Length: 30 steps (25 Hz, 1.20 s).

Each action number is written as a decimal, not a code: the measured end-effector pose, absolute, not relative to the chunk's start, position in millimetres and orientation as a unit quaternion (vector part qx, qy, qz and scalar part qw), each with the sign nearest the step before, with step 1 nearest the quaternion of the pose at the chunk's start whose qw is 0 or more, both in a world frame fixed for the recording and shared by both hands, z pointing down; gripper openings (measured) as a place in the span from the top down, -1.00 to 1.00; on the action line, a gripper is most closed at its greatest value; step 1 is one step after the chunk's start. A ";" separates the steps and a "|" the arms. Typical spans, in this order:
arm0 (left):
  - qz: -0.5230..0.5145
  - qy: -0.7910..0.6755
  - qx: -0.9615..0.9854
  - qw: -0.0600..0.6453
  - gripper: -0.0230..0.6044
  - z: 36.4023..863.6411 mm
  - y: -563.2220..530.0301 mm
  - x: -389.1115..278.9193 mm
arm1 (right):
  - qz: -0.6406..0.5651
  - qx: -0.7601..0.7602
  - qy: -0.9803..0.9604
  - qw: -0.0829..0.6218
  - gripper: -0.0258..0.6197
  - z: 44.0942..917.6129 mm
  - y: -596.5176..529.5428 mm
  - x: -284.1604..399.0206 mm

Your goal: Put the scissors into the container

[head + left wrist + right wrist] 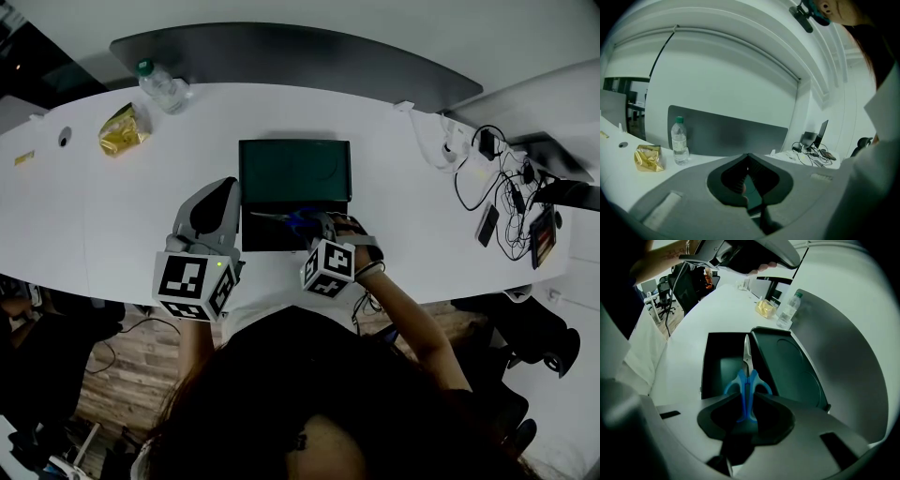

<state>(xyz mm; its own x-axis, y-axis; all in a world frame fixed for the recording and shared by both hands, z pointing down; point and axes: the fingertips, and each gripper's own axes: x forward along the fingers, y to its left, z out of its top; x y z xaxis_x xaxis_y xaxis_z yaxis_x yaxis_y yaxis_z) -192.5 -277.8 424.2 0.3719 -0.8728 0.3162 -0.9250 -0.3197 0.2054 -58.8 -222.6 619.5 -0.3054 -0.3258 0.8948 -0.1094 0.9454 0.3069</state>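
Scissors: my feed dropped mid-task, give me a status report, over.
Right gripper jaws shut on scissors, blue handles. Blades point into open container, not released. Left gripper jaws shut, empty. Nothing blocking the opening.

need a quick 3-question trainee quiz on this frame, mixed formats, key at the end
1. Multiple choice: the right gripper is closed on A) a pen B) scissors C) a spoon.
2. True or false: the container stands open, its lid folded back beside it.
3. Fill in: the water bottle stands beside a ___ packet.
Key: 1 B; 2 true; 3 gold.
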 end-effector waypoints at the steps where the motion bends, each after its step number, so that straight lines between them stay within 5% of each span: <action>1: 0.074 -0.556 0.808 0.179 0.89 425.6 -278.1 -193.0 | -0.093 0.134 -0.801 0.576 0.65 621.5 -222.9 -58.7; 30: 0.085 -0.562 0.798 0.201 0.89 447.1 -288.0 -205.2 | -0.044 0.094 -0.776 0.622 0.65 651.9 -225.2 -62.2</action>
